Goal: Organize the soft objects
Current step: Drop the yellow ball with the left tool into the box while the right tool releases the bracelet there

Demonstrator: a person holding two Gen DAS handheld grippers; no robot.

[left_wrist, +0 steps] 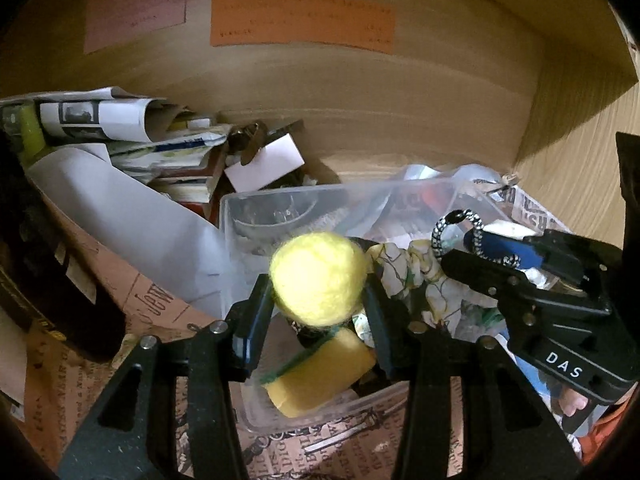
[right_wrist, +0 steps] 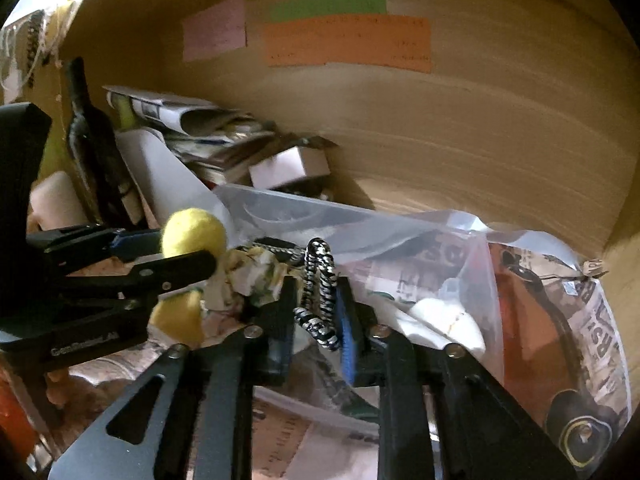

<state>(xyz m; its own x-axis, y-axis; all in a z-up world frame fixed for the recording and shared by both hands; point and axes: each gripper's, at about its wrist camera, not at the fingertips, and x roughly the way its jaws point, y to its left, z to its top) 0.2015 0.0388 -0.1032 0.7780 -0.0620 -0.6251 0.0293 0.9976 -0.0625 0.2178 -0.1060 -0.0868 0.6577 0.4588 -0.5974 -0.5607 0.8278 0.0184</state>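
Note:
My left gripper [left_wrist: 318,280] is shut on a fuzzy yellow felt ball [left_wrist: 319,277] and holds it over a clear plastic bin [left_wrist: 256,200]. A yellow sponge with a green edge [left_wrist: 320,376] lies in the bin below the ball. My right gripper [right_wrist: 316,300] is shut on a black-and-white braided cord [right_wrist: 318,292], also above the bin. A crumpled floral cloth [left_wrist: 416,268] lies in the bin between the two grippers. In the right wrist view the left gripper [right_wrist: 188,248] with the ball [right_wrist: 192,232] shows at the left. The right gripper with the cord [left_wrist: 460,228] shows in the left wrist view.
A wooden back wall carries pink, green and orange paper labels [left_wrist: 300,20]. Rolled papers and books [left_wrist: 120,132] pile at the back left. A dark bottle [right_wrist: 92,140] stands at the left. A clear plastic bag [right_wrist: 460,264] over newsprint lies at the right. Printed paper [left_wrist: 100,360] covers the shelf floor.

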